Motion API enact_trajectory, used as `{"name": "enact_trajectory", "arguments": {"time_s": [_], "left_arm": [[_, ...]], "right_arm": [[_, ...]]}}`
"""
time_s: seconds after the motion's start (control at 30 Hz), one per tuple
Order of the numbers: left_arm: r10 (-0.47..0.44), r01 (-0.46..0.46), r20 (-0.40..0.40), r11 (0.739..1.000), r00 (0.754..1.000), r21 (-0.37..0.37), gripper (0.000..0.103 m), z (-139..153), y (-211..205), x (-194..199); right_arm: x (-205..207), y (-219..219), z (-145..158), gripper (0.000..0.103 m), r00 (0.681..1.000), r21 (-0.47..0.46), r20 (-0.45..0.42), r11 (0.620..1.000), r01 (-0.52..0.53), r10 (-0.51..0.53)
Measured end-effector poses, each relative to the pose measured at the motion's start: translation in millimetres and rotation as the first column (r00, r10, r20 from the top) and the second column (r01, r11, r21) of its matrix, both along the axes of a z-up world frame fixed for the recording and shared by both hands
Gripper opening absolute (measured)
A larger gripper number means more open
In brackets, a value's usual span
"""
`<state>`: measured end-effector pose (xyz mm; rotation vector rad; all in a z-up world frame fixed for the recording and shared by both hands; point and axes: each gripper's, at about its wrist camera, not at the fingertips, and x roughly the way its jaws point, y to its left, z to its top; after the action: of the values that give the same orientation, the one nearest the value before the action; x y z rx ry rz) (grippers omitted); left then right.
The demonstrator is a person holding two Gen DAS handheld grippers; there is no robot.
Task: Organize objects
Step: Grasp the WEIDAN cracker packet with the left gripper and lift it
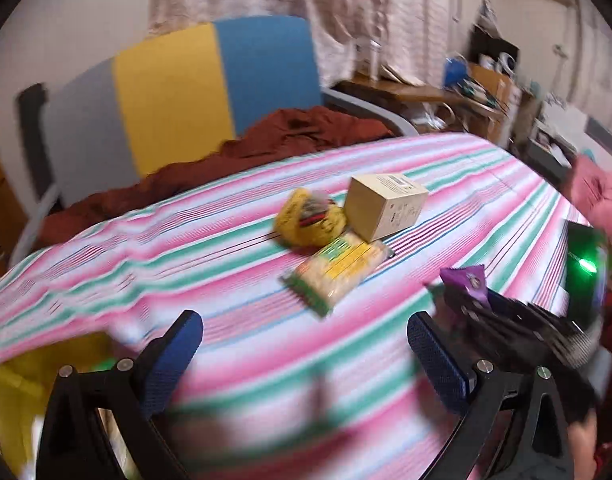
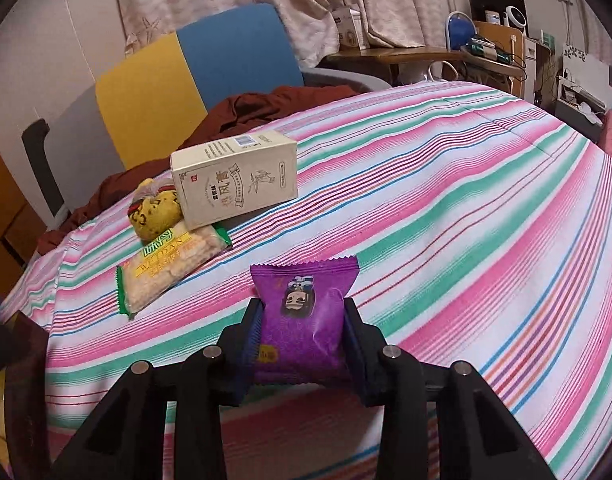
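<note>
On the striped cloth (image 2: 446,208), my right gripper (image 2: 303,304) is shut on a purple snack packet (image 2: 302,328), its pads pressing both sides. The left wrist view shows that packet (image 1: 466,280) in the right gripper (image 1: 472,304) at the right. My left gripper (image 1: 304,318) is open, with its blue pads (image 1: 182,344) wide apart and only cloth between them. Beyond it lies a cluster: a cream box (image 1: 386,206) (image 2: 236,178), a crumpled yellow packet (image 1: 310,218) (image 2: 156,212), and a green-edged cracker packet (image 1: 338,268) (image 2: 170,270).
A blue and yellow chair (image 1: 210,88) with a rust-brown cloth (image 1: 290,136) draped over it stands behind the table. A yellow container (image 1: 14,392) shows at the lower left. A cluttered desk (image 2: 406,54) is at the back right, and a device with a green light (image 1: 584,266) at the right.
</note>
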<state>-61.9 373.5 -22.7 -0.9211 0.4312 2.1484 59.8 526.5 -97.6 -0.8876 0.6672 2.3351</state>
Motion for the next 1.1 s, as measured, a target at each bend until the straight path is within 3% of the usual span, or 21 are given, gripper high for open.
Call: {"name": "enact_trajectory", "arguments": {"time_s": [0.13, 0.27, 0.43, 0.53, 0.6, 0.8, 0.93, 1.1], "left_arm": [[0.002, 0.003, 0.07, 0.998, 0.998, -0.061, 0.103, -21.9, 32.1, -33.0], [-0.044, 0.043, -0.009, 0.989, 0.999, -0.142, 0.103, -39.3, 62.8, -42.4], [-0.161, 0.132, -0.105, 0.961, 0.981, -0.241, 0.103, -59.4, 89.0, -36.7], [-0.201, 0.183, -0.073, 0.962, 0.977, -0.205, 0.1, -63.7, 91.2, -33.0], [-0.221, 0.211, -0.037, 0.959, 0.974, -0.191, 0.083, -69.0, 93.1, -27.6], [-0.174, 0.177, 0.04, 0.978, 0.984, -0.105, 0.064, -71.1, 89.6, -26.7], [-0.148, 0.151, 0.034, 0.984, 0.988, -0.097, 0.063, -70.8, 83.5, -23.5], [-0.124, 0.121, -0.019, 0.987, 0.992, -0.11, 0.052, -69.3, 75.4, -10.3]], "right_arm": [[5.8, 0.3, -2.0, 0.038, 1.0, -0.009, -0.028, 1.0, 0.001, -0.001], [8.1, 2.0, -3.0, 0.038, 0.999, -0.02, -0.054, 1.0, 0.004, -0.005], [10.5, 2.6, -3.9, 0.038, 0.997, -0.028, -0.071, 1.0, 0.01, -0.012], [11.5, 0.7, -4.0, 0.038, 0.997, -0.02, -0.07, 1.0, 0.012, -0.013], [11.0, 1.2, -4.3, 0.038, 0.997, -0.018, -0.071, 1.0, 0.015, -0.016], [12.1, 0.4, -4.2, 0.038, 0.997, -0.018, -0.075, 1.0, 0.021, -0.022], [12.2, -0.3, -4.1, 0.038, 0.997, -0.016, -0.073, 1.0, 0.021, -0.022], [12.6, -0.4, -3.9, 0.038, 0.997, -0.01, -0.07, 1.0, 0.022, -0.023]]}}
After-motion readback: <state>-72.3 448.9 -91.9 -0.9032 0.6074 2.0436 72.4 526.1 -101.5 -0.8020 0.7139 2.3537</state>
